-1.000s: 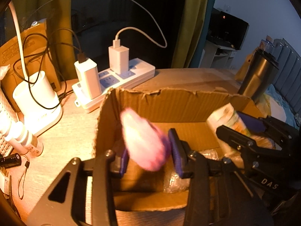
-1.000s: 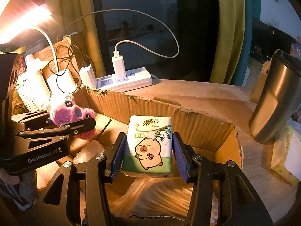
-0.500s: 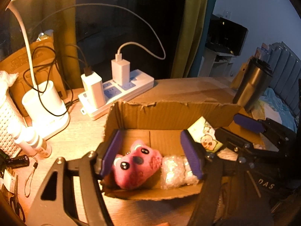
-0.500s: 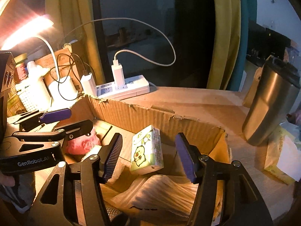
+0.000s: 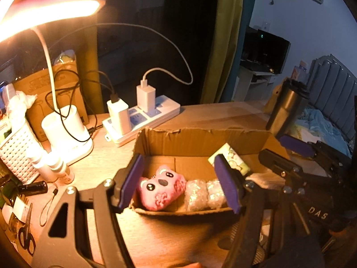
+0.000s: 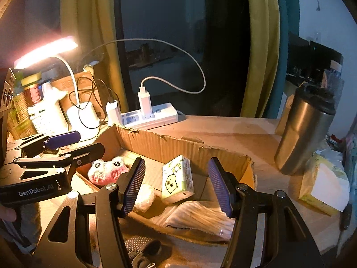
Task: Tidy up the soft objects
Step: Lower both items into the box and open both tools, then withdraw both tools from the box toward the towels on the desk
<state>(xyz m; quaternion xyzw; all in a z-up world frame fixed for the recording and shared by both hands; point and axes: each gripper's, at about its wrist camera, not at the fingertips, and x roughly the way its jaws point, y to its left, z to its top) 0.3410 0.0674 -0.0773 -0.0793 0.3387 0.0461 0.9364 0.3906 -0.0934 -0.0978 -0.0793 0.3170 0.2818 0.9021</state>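
Wooden desk under a lit desk lamp, with a white power strip and chargers at the back and a steel tumbler to the right. Left wrist view: the left gripper hangs above the near edge of an open cardboard box, jaws spread, nothing between the pads. Inside the box a pink plush toy lies face-up at the left end, touching a roll of bubble wrap beside it; a tissue pack leans near the far right wall. The right gripper shows at the right, over the box's right end. Right wrist view: the right gripper is open and empty above the box. The tissue pack stands tilted on the box floor, clear of both pads. The plush toy lies at the box's left end below the left gripper, whose jaws are also apart. A striped plastic packet lies at the near edge. A loose tissue bag sits on the desk beside the tumbler.
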